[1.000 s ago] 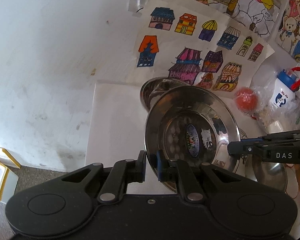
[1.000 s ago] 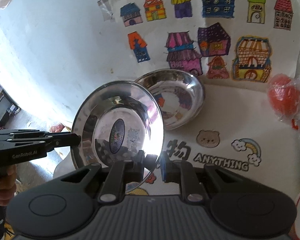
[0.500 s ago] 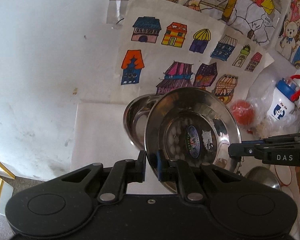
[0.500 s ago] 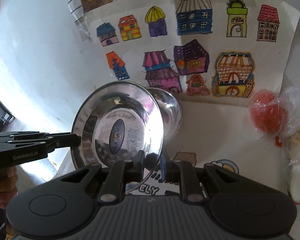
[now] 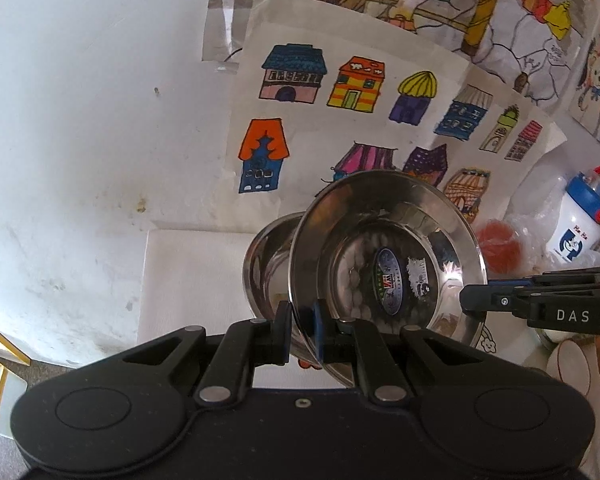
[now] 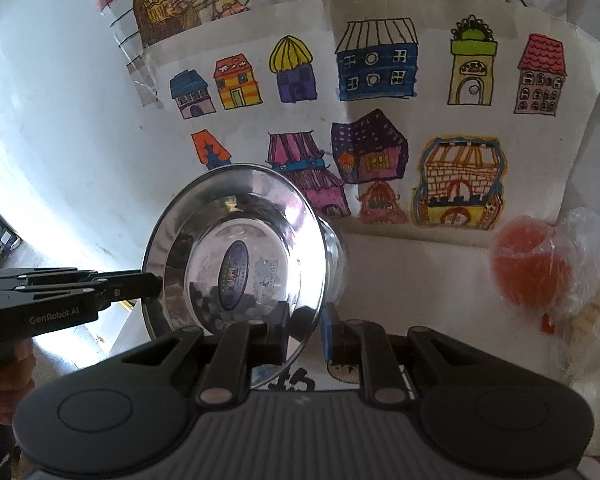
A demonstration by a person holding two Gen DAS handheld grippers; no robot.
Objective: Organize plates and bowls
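A shiny steel plate [image 5: 388, 256] with a sticker in its middle hangs tilted in the air, held by its rim on two opposite sides. My left gripper [image 5: 302, 328] is shut on its near rim, and my right gripper [image 5: 466, 300] pinches the far right rim. In the right wrist view the same plate [image 6: 236, 256] fills the middle, with my right gripper [image 6: 306, 332] shut on its lower rim and my left gripper [image 6: 156, 284] on its left rim. A second steel bowl [image 5: 268, 264] rests on the white table [image 5: 188, 272] right behind the plate; only its edge [image 6: 334, 256] shows from the right.
Drawings of coloured houses [image 5: 360, 92] lean on the wall behind the table. A red ball in a plastic bag [image 6: 532, 268] lies at the right, and a white bottle with a blue lid [image 5: 580, 224] stands beyond it. A hand [image 6: 4, 376] grips the left handle.
Both grippers have carried the plate toward the wall and the house drawings. The bowl on the table, earlier in plain sight, is now mostly hidden behind the plate.
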